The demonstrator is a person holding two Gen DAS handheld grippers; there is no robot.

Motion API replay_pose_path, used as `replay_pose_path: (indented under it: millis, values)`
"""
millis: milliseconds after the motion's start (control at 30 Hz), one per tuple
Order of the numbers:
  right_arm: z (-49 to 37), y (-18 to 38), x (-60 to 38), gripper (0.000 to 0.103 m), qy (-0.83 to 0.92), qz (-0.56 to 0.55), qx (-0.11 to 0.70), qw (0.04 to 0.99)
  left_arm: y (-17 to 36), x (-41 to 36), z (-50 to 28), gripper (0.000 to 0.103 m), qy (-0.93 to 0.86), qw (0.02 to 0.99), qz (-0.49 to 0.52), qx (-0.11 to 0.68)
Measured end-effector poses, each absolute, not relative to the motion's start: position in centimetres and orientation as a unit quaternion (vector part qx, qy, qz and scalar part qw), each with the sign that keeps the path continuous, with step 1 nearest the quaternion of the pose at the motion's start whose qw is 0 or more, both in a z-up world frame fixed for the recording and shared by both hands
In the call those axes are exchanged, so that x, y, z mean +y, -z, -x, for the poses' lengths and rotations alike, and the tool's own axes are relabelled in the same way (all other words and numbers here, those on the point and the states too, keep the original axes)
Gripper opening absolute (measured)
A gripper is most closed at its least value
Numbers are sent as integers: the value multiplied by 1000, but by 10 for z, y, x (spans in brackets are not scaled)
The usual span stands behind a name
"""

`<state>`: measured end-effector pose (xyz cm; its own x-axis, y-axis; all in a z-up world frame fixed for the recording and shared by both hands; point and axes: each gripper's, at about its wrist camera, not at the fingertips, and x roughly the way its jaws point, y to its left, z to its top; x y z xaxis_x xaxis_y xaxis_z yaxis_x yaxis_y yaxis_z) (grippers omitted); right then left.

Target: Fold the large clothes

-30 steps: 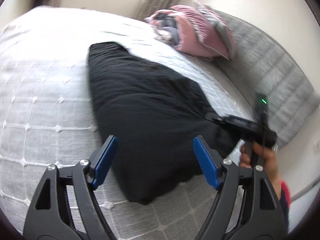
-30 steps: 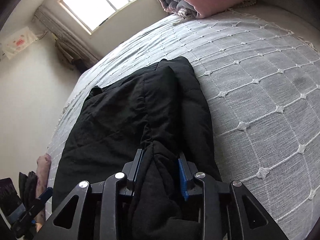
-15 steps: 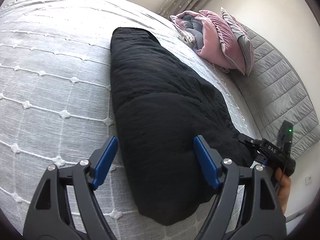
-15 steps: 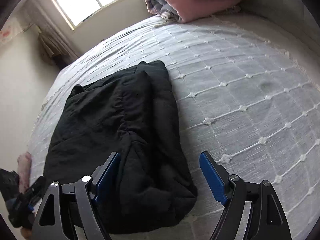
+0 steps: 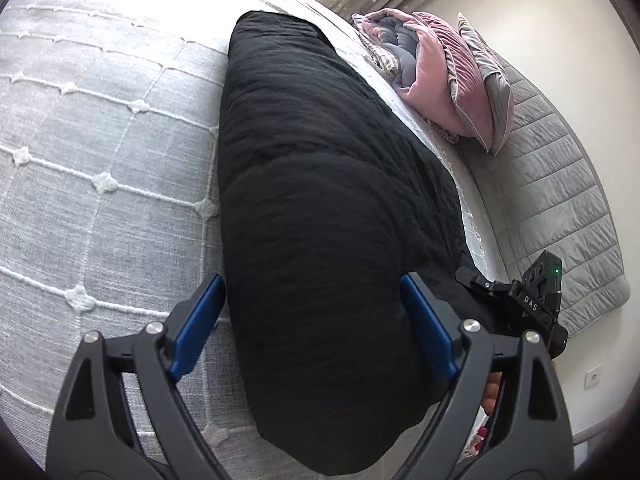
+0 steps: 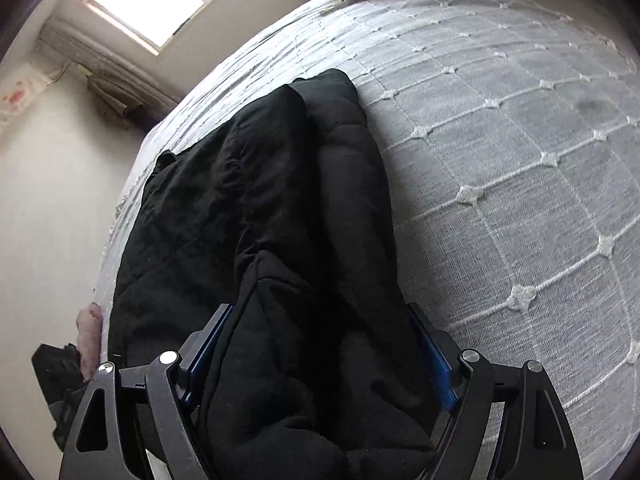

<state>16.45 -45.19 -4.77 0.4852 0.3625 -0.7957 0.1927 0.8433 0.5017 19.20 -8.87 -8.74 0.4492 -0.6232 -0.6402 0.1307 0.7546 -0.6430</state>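
Grey-white woven bedspread (image 5: pixel 100 152) with a raised grid of white knotted tufts covers the bed; wide bare stretches lie to the left of the garment in the left wrist view and to its right in the right wrist view. Black, padded, bulky garment (image 5: pixel 320 200) lies lengthwise, folded into a long strip, its near end just inside the bed edge. Left gripper (image 5: pixel 312 328) straddles that near end, jaws opening, blue pads not pressing the cloth. Right gripper (image 6: pixel 320 360) stands wide with garment folds between the pads; contact cannot be told. Pink and grey pillows (image 5: pixel 440 76) sit near the grey quilted headboard (image 5: pixel 560 184). White "DAS" lettering reads on the right gripper's body (image 5: pixel 528 304).
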Motion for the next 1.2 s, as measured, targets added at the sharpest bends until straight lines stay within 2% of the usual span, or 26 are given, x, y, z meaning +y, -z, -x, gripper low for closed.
replay_pose_path:
  millis: [67,133,167,200,233,267,367,433,533,733,933,1100,1200]
  values:
    - [-155,27,-450,81,-28,-253,494,831,86,-86,-190,89,228,810,262,472]
    - [-141,-4,-438,74,-5,-181,459,870,81,-87,-185,89,219,825,242,461]
    - [-132,-21,-426,56,-15,-140,436,889,79,-88,-183,89,214,832,231,456]
    - [-128,-29,-419,24,-33,-128,426,895,79,-90,-181,89,206,840,219,452]
    - [-125,-34,-413,12,-58,-126,423,896,78,-92,-178,89,197,847,209,448]
    - [-124,-34,-407,9,-75,-119,428,893,78,-94,-176,89,188,852,200,445]
    - [-129,-12,-381,8,-104,-65,478,869,83,-97,-175,90,178,854,198,447]
    - [-139,11,-374,3,-94,-48,508,855,91,-96,-176,90,182,848,213,451]
    - [-153,35,-385,0,-97,-83,511,850,97,-96,-175,90,186,847,220,447]
    - [-148,29,-383,0,-90,-61,488,866,78,-91,-170,88,190,851,204,446]
    - [-137,-15,-393,4,-68,-78,443,890,26,-88,-170,88,201,882,136,405]
    - [-149,-10,-388,5,-81,-108,463,876,10,-145,-219,88,200,875,27,440]
    - [-153,-3,-383,5,-82,-100,472,872,17,-168,-265,88,194,861,14,470]
